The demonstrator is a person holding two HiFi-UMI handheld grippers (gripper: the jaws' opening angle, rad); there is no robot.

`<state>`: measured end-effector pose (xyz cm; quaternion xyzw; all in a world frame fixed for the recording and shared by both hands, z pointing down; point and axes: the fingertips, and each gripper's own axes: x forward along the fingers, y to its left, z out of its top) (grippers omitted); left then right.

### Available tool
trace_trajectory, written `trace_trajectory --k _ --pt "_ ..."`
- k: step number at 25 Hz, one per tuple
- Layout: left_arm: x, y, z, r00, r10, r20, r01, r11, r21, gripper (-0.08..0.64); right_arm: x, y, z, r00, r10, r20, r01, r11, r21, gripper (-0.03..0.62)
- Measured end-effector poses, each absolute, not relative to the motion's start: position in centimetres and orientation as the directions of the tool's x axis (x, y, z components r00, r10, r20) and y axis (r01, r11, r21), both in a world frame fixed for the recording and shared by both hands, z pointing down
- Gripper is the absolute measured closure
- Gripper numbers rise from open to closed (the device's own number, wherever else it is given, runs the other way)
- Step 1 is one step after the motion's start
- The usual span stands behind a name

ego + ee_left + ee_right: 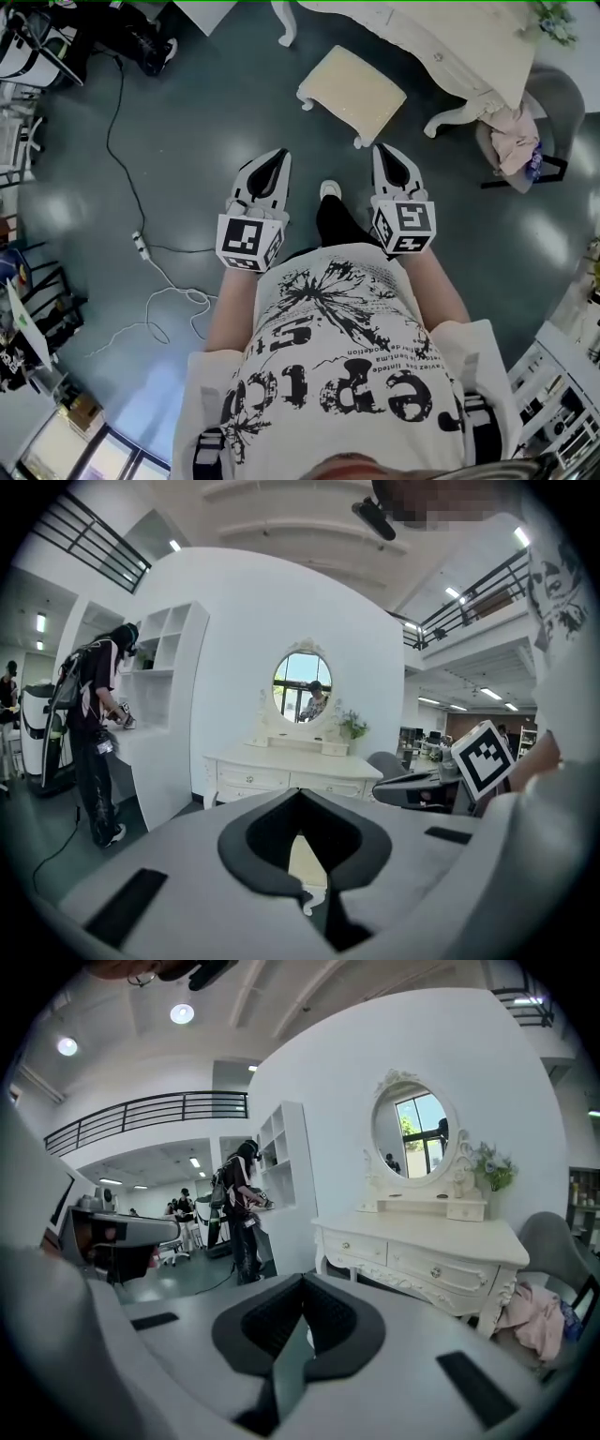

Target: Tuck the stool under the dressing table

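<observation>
A cream cushioned stool point(352, 91) with white legs stands on the grey floor, out in front of the white dressing table point(441, 37) at the top right. My left gripper point(278, 159) and right gripper point(385, 153) are held side by side at waist height, short of the stool and apart from it. Both are shut, tips together, with nothing in them. In the left gripper view the dressing table point(291, 766) with its oval mirror stands ahead, and a bit of the stool point(305, 860) shows between the pads. In the right gripper view the dressing table point(422, 1255) lies ahead to the right.
A grey chair point(553, 103) with pink clothes point(511, 131) stands right of the table. A cable point(141, 246) runs over the floor at the left. A person point(98, 733) stands at a white shelf unit point(164, 696). Racks and gear line the left edge point(28, 56).
</observation>
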<state>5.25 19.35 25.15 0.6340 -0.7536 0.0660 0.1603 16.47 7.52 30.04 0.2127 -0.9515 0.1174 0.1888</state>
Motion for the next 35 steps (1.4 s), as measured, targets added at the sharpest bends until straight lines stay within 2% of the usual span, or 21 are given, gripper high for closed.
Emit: trace_trajectory --k 14,22,35 --pt "-3.4 4.6 32.8 0.092 -0.897 0.432 -0.986 -0.021 0.166 0.543 9.3 -2.8 37.2 -0.724 -0.439 0.532 -0.596 0.787 -0.162 0.577" --pt "-6.4 0.4 40.2 0.348 -0.798 0.491 -0.931 -0.232 0.284 0.543 6.5 -4.5 43.9 -0.577 -0.568 0.587 -0.772 0.614 -0.164 0.577" --pt "-6.9 1.2 60.5 0.482 -0.663 0.572 -0.872 -0.306 0.381 0.543 4.9 -3.2 63.5 -0.452 -0.590 0.669 -0.874 0.442 -0.200 0.576"
